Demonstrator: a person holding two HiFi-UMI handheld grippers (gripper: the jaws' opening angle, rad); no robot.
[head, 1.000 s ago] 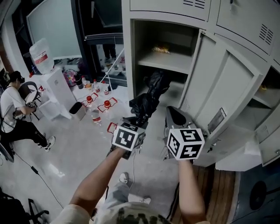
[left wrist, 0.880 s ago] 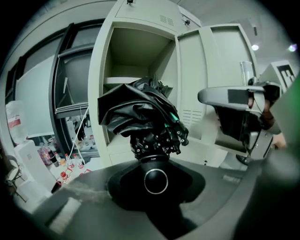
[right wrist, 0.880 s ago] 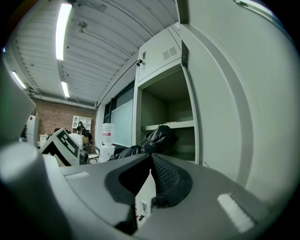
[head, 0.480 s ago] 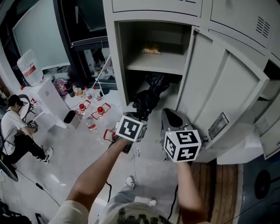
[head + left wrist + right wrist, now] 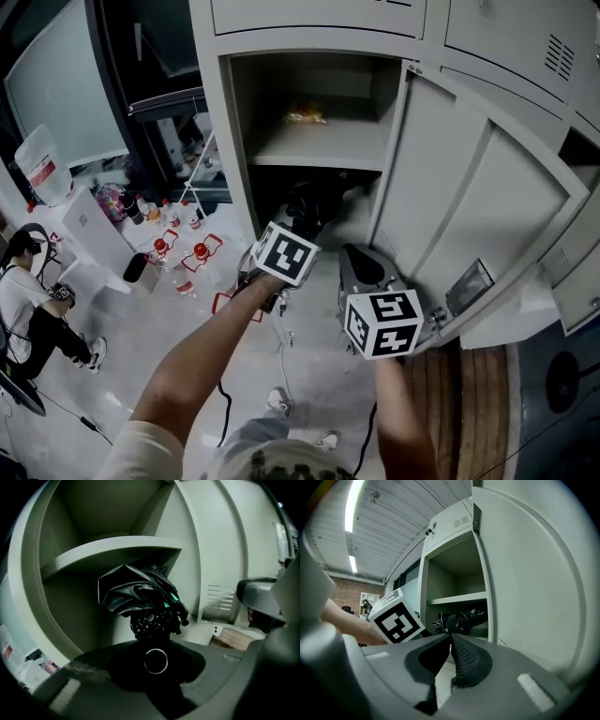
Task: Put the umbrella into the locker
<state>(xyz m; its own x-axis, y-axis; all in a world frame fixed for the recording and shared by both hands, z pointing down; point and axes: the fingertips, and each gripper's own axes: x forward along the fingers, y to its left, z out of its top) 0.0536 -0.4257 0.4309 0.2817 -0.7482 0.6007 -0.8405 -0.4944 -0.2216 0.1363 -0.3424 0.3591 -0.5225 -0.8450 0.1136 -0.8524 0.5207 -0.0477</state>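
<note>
**Head view:** the open grey metal locker (image 5: 220,141) has a flat grey shelf (image 5: 319,150) across it. The black folded umbrella (image 5: 314,208) sits just below that shelf, with its far end already inside the lower compartment. The left gripper (image 5: 291,246) carries it from below and outside the shelf's front edge. The right gripper (image 5: 361,267) hangs lower and to the right of the shelf, beside the open grey door (image 5: 441,187).

**Left gripper view:** the jaws stand narrow, clamped on the umbrella's dark knobbly handle end. The crumpled canopy (image 5: 138,595) bunches directly under the shelf (image 5: 112,550).

**Right gripper view:** the jaws are pressed together with nothing between them. The umbrella (image 5: 461,620) shows beneath the shelf, beyond the left gripper's marker cube (image 5: 396,620).

The umbrella looks light. It likely has a stiff shaft inside soft, slack fabric that gives no firm purchase and could catch on the shelf's lip. The handle is probably the right place to hold it, being hard and textured, though a one-ended grip lets the far end droop.
</note>
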